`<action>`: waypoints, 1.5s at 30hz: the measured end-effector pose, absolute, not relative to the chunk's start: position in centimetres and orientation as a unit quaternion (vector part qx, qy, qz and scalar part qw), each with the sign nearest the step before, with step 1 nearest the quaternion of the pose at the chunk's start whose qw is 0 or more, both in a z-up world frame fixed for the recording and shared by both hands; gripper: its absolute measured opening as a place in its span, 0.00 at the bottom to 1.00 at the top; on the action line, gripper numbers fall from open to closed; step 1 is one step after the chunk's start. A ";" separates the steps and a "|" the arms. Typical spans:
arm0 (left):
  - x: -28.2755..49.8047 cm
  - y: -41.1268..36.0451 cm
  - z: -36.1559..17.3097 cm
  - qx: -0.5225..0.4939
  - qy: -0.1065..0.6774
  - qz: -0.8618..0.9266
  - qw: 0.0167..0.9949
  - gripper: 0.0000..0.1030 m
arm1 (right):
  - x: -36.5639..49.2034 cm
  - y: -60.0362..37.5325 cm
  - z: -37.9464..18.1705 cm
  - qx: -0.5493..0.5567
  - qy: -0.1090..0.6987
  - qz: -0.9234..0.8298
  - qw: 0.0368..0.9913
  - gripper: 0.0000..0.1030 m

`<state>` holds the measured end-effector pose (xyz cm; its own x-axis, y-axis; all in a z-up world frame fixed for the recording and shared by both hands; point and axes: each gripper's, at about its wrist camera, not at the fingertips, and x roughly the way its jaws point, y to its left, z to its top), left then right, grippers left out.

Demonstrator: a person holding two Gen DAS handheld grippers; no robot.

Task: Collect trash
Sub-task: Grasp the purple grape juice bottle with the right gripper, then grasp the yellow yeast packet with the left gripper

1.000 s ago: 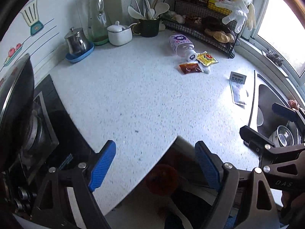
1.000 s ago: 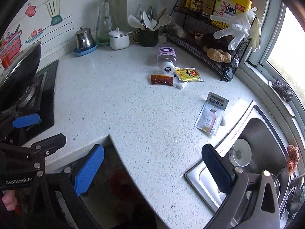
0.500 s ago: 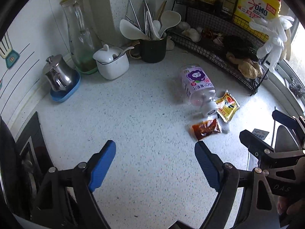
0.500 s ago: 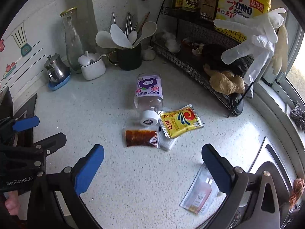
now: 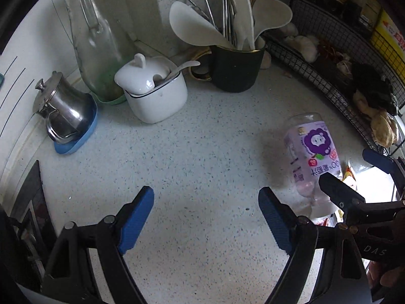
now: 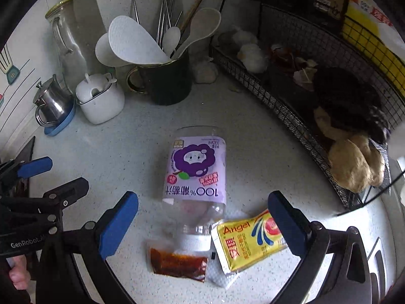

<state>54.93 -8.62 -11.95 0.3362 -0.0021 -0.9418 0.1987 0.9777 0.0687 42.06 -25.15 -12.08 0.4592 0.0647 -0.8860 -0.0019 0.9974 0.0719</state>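
Note:
A clear plastic bottle (image 6: 196, 174) with a purple label lies on its side on the speckled counter, white cap toward me. By the cap lie a yellow sachet (image 6: 250, 240), a red-brown sauce sachet (image 6: 177, 263) and a white wrapper (image 6: 222, 276). My right gripper (image 6: 202, 197) hangs open above the bottle's neck, its blue pads wide on either side and touching nothing. My left gripper (image 5: 205, 192) stands open over bare counter, left of the bottle (image 5: 312, 157). Each gripper shows at the edge of the other's view.
At the back stand a dark mug of utensils (image 5: 236, 68), a white lidded pot (image 5: 154, 93), a steel pot on a blue coaster (image 5: 63, 111) and a glass carafe (image 5: 93, 38). A black wire rack (image 6: 303, 76) lines the right side. The stove edge (image 5: 27, 197) is at the left.
Both grippers have travelled across the counter toward the back corner and come lower. The bottle and sachets now lie close under the right gripper; the sink and counter edge have left view.

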 end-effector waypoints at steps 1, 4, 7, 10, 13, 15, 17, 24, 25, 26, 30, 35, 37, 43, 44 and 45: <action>55.4 -8.5 -12.4 0.086 0.575 -0.057 0.811 0.81 | 42.6 -25.0 -12.6 0.028 0.523 0.024 0.851 0.99; 56.4 -7.8 -13.9 0.088 0.583 -0.040 0.806 0.81 | 44.0 -24.4 -14.2 0.026 0.540 0.037 0.841 0.99; 56.8 -7.1 -15.1 0.077 0.594 -0.028 0.800 0.81 | 44.7 -23.9 -15.5 0.024 0.556 0.048 0.829 0.99; 56.8 -6.9 -15.9 0.072 0.600 -0.025 0.796 0.81 | 44.9 -23.6 -16.4 0.027 0.565 0.055 0.823 0.84; 56.4 -7.0 -16.0 0.080 0.601 -0.022 0.795 0.81 | 44.9 -23.6 -16.7 0.026 0.569 0.061 0.820 0.65; 55.9 -7.1 -15.7 0.083 0.601 -0.026 0.794 0.81 | 44.5 -23.7 -16.4 0.024 0.562 0.061 0.824 0.64; 55.5 -7.4 -15.1 0.091 0.597 -0.032 0.796 0.81 | 43.6 -23.8 -15.7 0.029 0.552 0.060 0.832 0.64; 52.4 -9.9 -10.5 0.108 0.557 -0.068 0.820 0.81 | 38.4 -26.2 -10.8 0.061 0.520 0.054 0.850 0.64; 52.1 -10.5 -9.9 0.112 0.555 -0.076 0.821 0.81 | 37.7 -26.5 -10.3 0.065 0.517 0.049 0.852 0.64; 51.7 -11.2 -9.3 0.117 0.553 -0.086 0.820 0.81 | 36.9 -27.0 -9.7 0.069 0.514 0.044 0.854 0.64; 50.3 -14.1 -8.0 0.144 0.545 -0.129 0.816 0.81 | 34.4 -29.5 -8.2 0.080 0.510 0.016 0.856 0.64; 49.5 -18.8 -8.7 0.155 0.552 -0.184 0.798 0.81 | 33.0 -32.6 -8.9 0.102 0.511 -0.026 0.853 0.64; 49.3 -20.1 -9.2 0.162 0.555 -0.204 0.790 0.81 | 32.0 -33.6 -9.0 0.109 0.510 -0.045 0.852 0.64; 48.6 -24.7 -10.8 0.200 0.566 -0.261 0.756 0.81 | 30.4 -36.4 -9.6 0.123 0.511 -0.086 0.846 0.64; 48.6 -25.3 -11.2 0.205 0.570 -0.271 0.748 0.81 | 30.2 -36.8 -9.8 0.125 0.512 -0.091 0.845 0.64; 48.6 -25.9 -11.6 0.211 0.573 -0.281 0.740 0.81 | 29.9 -37.0 -9.9 0.126 0.513 -0.096 0.844 0.64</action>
<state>48.63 -25.92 -11.60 0.1855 -0.1750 -0.9669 0.6581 0.7529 -0.0100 29.91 -37.04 -9.88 0.4555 -0.0321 -0.8897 0.2909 0.9499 0.1146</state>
